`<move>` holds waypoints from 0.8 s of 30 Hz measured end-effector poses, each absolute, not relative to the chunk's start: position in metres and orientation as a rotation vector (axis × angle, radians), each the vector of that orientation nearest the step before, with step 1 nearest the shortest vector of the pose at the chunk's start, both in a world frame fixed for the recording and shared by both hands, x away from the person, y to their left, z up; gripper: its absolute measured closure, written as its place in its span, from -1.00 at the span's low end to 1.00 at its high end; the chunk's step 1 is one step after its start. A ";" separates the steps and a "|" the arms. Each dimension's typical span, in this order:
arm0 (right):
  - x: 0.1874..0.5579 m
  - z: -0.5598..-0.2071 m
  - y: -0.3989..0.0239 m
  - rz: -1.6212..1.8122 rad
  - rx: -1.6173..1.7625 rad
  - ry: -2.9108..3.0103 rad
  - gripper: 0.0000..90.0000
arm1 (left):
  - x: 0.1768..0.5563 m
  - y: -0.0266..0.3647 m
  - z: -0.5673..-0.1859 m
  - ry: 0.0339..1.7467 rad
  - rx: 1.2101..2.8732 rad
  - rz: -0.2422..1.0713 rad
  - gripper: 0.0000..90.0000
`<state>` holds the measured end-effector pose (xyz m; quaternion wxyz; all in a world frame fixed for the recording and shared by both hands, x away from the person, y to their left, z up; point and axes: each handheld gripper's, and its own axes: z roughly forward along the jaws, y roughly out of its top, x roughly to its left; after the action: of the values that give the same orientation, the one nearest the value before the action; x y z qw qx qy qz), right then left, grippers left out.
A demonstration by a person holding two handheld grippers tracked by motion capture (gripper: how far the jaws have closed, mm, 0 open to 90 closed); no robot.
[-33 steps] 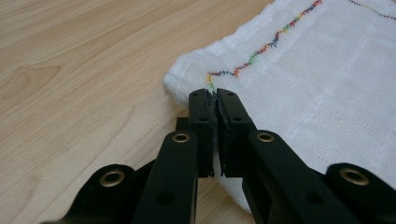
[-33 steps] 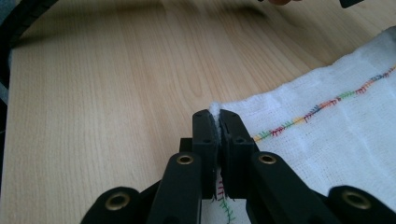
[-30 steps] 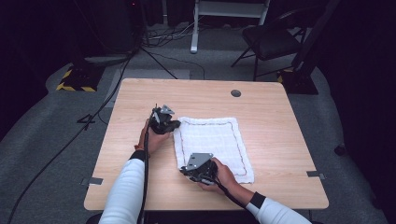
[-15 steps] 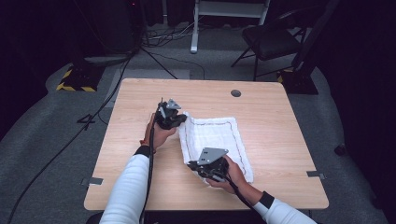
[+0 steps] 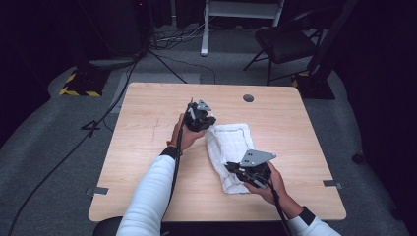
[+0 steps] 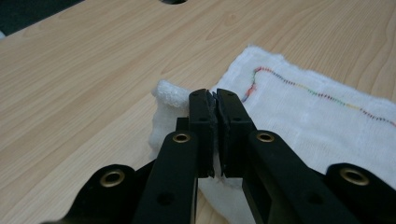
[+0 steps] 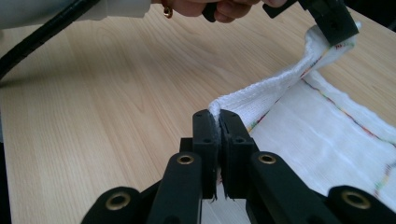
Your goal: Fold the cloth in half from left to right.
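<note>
The towel [image 7: 327, 140] is showing as soft white cloth with a nubbly, matt weave and multicoloured stitching. The table [image 5: 147, 147] is looking like smooth pale wood-grain, faintly sheened. The grippers' jaws are appearing as matt black plastic with brass-coloured rivets.

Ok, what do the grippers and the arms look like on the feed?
Both the left gripper and the right gripper are black, with flat jaws on brass-riveted links. Each trails a black cable; the right carries a grey three-cornered plate. White sleeves have dark cuffs.
</note>
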<state>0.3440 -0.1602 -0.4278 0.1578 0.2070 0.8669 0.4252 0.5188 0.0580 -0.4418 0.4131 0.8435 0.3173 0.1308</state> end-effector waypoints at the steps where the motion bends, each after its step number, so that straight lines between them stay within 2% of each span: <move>1: 0.344 -0.428 -0.166 1.214 0.603 2.476 0.92 | 0.519 0.053 -0.441 0.796 2.120 0.329 0.90; 13: 0.335 -0.433 -0.222 1.173 0.717 2.439 0.92 | 0.524 -0.007 -0.439 0.694 2.179 0.314 0.90; 21: 0.330 -0.441 -0.241 1.131 0.783 2.437 0.91 | 0.529 -0.042 -0.443 0.657 2.204 0.297 0.89; 22: 0.330 -0.442 -0.243 1.126 0.796 2.437 0.91 | 0.529 -0.046 -0.444 0.664 2.203 0.302 0.86; 24: 0.330 -0.445 -0.248 1.113 0.819 2.439 0.89 | 0.530 -0.051 -0.448 0.688 2.207 0.303 0.63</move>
<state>0.3303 -0.2478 -0.4453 0.1684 0.2880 0.8576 0.3914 0.5304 -0.0511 -0.4481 0.3942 0.8699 0.2714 0.1196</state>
